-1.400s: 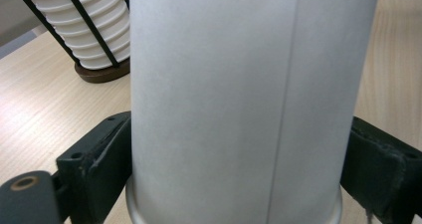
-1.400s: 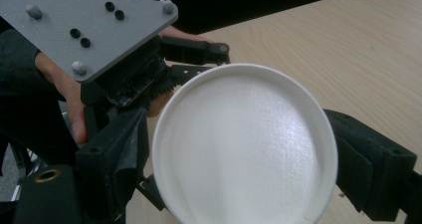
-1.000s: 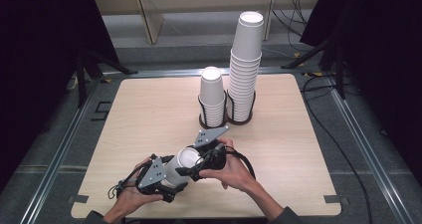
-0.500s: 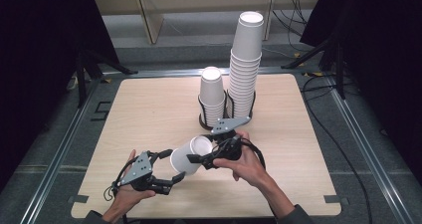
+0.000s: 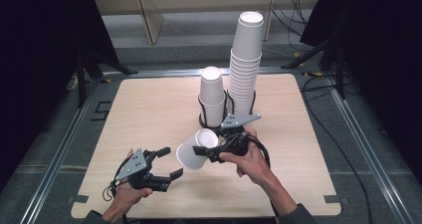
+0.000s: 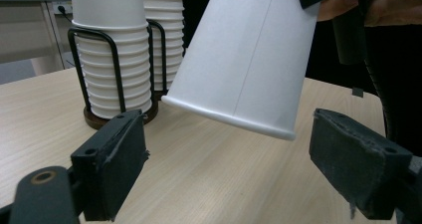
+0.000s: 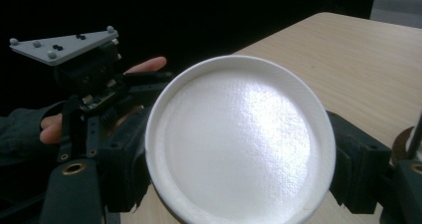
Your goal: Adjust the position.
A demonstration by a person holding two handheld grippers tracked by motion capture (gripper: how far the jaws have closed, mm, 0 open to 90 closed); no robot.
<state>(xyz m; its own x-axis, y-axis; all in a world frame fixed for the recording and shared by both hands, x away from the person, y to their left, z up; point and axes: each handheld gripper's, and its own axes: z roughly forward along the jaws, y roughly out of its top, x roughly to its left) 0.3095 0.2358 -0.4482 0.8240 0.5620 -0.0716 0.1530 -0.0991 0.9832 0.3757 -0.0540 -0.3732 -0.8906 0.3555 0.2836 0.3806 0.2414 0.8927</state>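
Note:
A white paper cup (image 5: 193, 153) lies tilted in the air over the table's front middle. My right gripper (image 5: 205, 147) is shut on it near its base. The right gripper view looks straight onto the cup's round bottom (image 7: 239, 144), with a jaw on either side. Its wide mouth (image 6: 234, 117) points down towards my left gripper (image 5: 171, 163), which hovers just left of the cup without touching it. The left jaws have just been closing, but they still stand apart with nothing between the pads (image 6: 112, 164).
Behind the cup, a black wire holder (image 5: 226, 109) carries a short cup stack (image 5: 211, 94) and a tall one (image 5: 245, 59); both stacks (image 6: 112, 50) show in the left gripper view. The wooden table (image 5: 149, 109) has bare room at left and right.
Both grippers were together at the cup. The left one has let go and drawn back to the left. The right one has carried the cup right and slightly up.

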